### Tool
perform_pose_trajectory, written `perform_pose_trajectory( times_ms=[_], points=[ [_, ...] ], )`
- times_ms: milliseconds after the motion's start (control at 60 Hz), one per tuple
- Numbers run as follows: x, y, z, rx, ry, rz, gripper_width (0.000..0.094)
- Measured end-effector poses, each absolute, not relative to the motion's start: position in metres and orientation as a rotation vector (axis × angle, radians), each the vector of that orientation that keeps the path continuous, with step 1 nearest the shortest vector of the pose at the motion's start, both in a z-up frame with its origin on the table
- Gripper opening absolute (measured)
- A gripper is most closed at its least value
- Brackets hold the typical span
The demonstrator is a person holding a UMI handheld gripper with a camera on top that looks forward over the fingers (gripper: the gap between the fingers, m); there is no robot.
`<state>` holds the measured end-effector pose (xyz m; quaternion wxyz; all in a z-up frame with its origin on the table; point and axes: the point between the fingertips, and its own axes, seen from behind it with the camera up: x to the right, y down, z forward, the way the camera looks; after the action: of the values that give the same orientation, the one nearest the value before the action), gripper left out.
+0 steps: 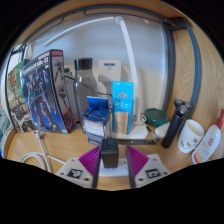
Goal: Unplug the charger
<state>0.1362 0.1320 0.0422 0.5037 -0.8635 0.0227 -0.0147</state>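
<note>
1. Gripper view is showing a small dark block-shaped charger [109,154] sitting low between the two fingers, just behind their magenta pads [90,160]; it looks plugged into a socket or strip on the wooden desk [65,145], though the socket itself is hidden.
2. The gripper [113,161] is standing with its fingers apart, one pad to each side of the charger; whether the pads are touching the charger's sides cannot be told, so no clamped grip is being claimed.
3. The fingers are pointing forward and slightly downward along the desk, straddling the charger. This pose is judged to be preparing a squeeze, after which a straight pull away from the socket would follow.
4. Just beyond the charger, a blue-and-white printed carton [97,116] and a metallic can with a light-blue label [122,107] are standing upright, leaving little room ahead of the fingers.
5. A white cable [35,158] is looping over the desk beside one finger; its link to the charger cannot be confirmed.
6. Farther out, a tall boxed robot figure kit [47,92] is leaning against the wall, while a black cylindrical handle [176,124] and a white mug [190,137] are resting on the opposite side, well apart from the charger.
</note>
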Motion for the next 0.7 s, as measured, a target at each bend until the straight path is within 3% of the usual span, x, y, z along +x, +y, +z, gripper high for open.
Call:
perform_pose_trajectory(
  times_ms=[67,250,383,417,567,633,700],
  points=[
    [0.132,0.139,0.044,-2.061,0.031,-0.015,0.0234],
    [0.129,0.138,0.042,-2.066,0.014,-0.058,0.0118],
    [0.129,0.139,0.043,-2.113,0.02,-0.048,0.0084],
    [0.129,0.14,0.059,-2.097,0.029,-0.028,0.0084],
    [0.142,0.154,0.205,-1.885,0.046,-0.036,0.0084],
    [0.154,0.144,0.235,-1.867,0.038,-0.05,0.0083],
    [0.18,0.126,0.242,-1.895,0.064,-0.092,0.0082]
  ],
)
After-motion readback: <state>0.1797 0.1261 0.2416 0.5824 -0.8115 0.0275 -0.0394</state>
